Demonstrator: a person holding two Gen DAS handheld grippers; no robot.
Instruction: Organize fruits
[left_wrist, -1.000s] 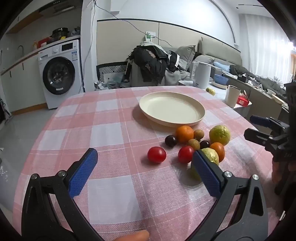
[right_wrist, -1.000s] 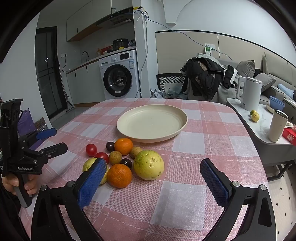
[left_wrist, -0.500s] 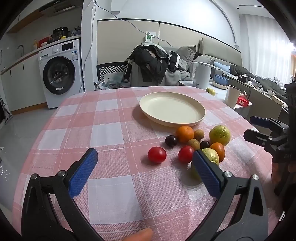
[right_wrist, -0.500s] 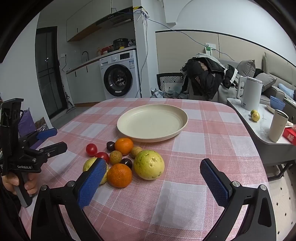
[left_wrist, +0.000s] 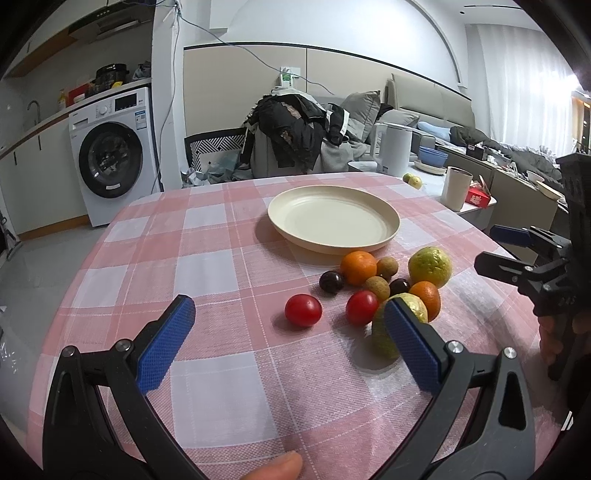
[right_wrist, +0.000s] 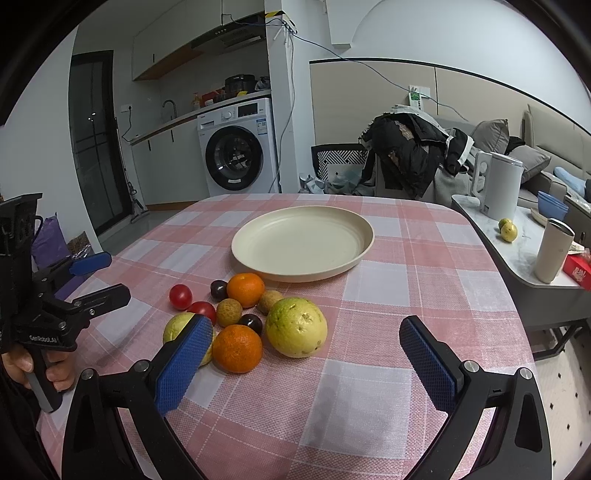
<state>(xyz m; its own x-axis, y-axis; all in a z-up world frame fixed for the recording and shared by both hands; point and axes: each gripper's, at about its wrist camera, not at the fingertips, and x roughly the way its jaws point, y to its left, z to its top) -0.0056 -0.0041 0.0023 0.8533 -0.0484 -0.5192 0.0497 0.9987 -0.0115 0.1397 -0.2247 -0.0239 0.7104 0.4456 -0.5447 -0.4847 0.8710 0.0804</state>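
Fruits lie clustered on the checked tablecloth just nearer than the cream plate; nearer than the plate again, left gripper and right gripper both hover with fingers spread wide, holding nothing.

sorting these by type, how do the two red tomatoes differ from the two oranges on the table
Colour: the tomatoes are glossy deep red, the oranges matte orange.
Size: each tomato looks clearly smaller than either orange.
Position: the tomatoes lie on the left edge of the pile nearest the left gripper; the oranges sit further in, one by the plate, one beside the big green-yellow fruit.
Shared: all round, on the cloth, none on the plate.
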